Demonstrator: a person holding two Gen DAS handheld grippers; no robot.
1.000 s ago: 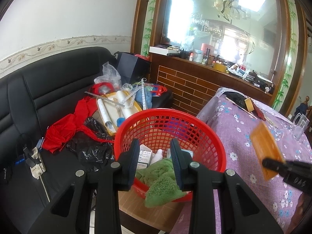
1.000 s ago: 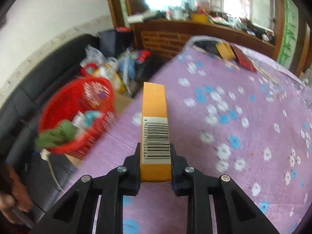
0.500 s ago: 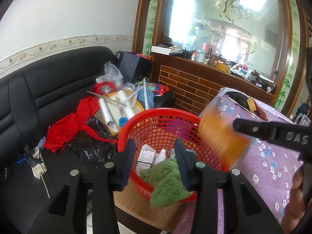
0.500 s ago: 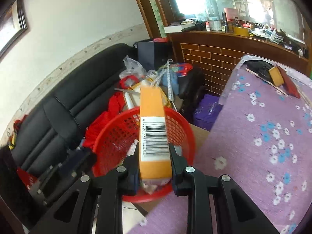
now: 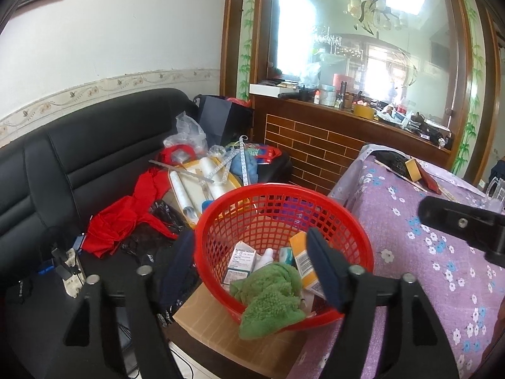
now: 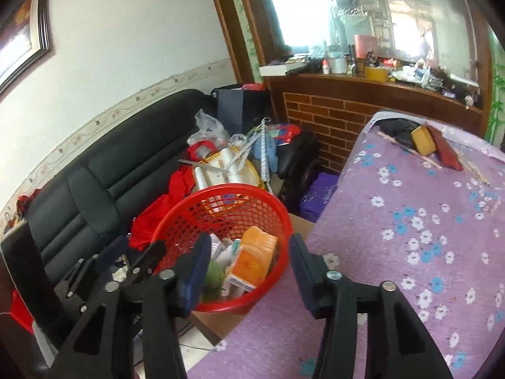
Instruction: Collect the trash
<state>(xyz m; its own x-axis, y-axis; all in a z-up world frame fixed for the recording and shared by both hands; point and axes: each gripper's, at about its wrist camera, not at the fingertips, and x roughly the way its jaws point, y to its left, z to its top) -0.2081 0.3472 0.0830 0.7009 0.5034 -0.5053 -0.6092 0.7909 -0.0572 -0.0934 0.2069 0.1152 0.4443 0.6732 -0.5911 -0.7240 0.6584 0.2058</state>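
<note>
1. Right gripper (image 6: 249, 268): jaws apart and opening, nothing between the pads. It hangs over the near rim of the red basket (image 6: 277, 211).
2. Left gripper (image 5: 252, 268): jaws also apart and opening, empty, poised at the basket's near edge; whether a pad touches the rim I cannot tell.
3. Orange box (image 6: 252, 259): lies tilted inside the basket, leaning on the other trash, barcode face visible in the left view (image 5: 304, 260).
4. Handling, judged: a thin carton, probably light and fairly stiff but crushable. If it must be re-taken, pinch across the narrow faces near mid-length; its glossy print may slip.
5. Beside it: a green cloth (image 5: 271, 297), soft and limp, draped over the near rim and liable to slide out; a white box (image 5: 241, 260) and a small white bottle (image 5: 265, 257), both light.
6. Outward: the basket sits on a cardboard box (image 5: 227, 325) between the black sofa (image 5: 79, 164) and the table (image 6: 410, 252) with its purple flowered cloth. A yellow block (image 6: 423, 140) lies at the table's far end, well apart.
</note>
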